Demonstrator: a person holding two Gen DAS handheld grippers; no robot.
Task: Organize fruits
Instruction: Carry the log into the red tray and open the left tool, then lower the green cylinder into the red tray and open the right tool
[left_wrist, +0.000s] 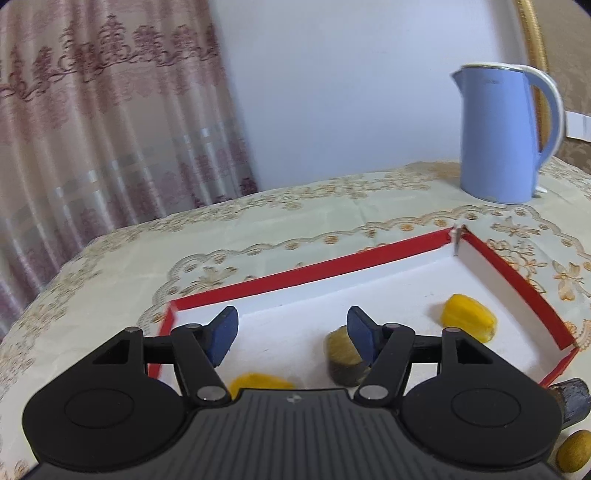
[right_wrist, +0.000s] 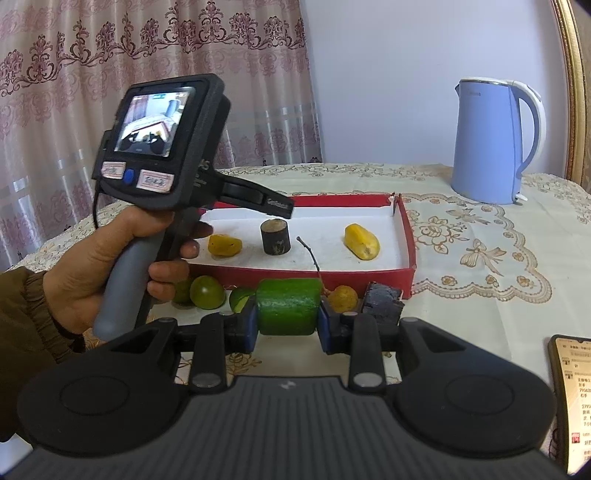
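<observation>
A red box with a white floor (left_wrist: 306, 275) (right_wrist: 404, 229) lies on the table. In it are two yellow fruit pieces (left_wrist: 468, 321) (right_wrist: 362, 242) (right_wrist: 224, 245) and a dark cylinder with a tan top (left_wrist: 345, 356) (right_wrist: 275, 237). My left gripper (left_wrist: 291, 334) is open and empty above the box, the cylinder just by its right finger. My right gripper (right_wrist: 287, 325) is shut on a green fruit chunk (right_wrist: 288, 306) in front of the box. The left gripper's body, held in a hand (right_wrist: 110, 266), shows in the right wrist view.
A blue kettle (left_wrist: 502, 133) (right_wrist: 491, 140) stands at the back right. In front of the box lie green round fruits (right_wrist: 207, 291), a small yellow-brown fruit (right_wrist: 343, 297) (left_wrist: 574, 452), a dark block (right_wrist: 382, 302) (left_wrist: 570, 404) and a twig (right_wrist: 312, 258). A phone (right_wrist: 570, 402) lies at right.
</observation>
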